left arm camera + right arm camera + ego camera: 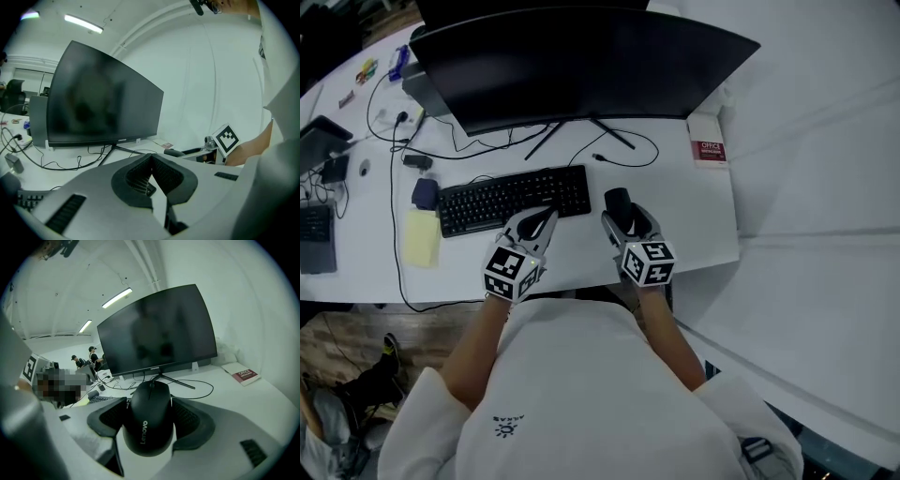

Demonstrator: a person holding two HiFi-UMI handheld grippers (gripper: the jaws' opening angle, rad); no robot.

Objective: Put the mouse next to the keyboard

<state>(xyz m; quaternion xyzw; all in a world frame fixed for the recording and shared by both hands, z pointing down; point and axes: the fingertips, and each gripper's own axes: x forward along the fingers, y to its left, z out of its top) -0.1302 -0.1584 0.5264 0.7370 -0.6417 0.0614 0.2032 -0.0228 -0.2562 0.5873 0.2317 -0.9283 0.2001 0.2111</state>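
A black Lenovo mouse (149,423) sits between the jaws of my right gripper (150,401), which is shut on its sides. From the head view, the mouse (619,203) is just right of the black keyboard (514,199), low over the white desk (694,216); whether it touches the desk I cannot tell. My right gripper (620,221) holds it from the near side. At the keyboard's front edge my left gripper (536,223) is shut, its ribbed pads (140,177) pressed together with nothing between them.
A wide black monitor (581,66) stands behind the keyboard, cables trailing from its foot. A red and white book (709,150) lies at the back right. A yellow pad (422,236) and a laptop (317,234) lie to the left. The desk's front edge is by my body.
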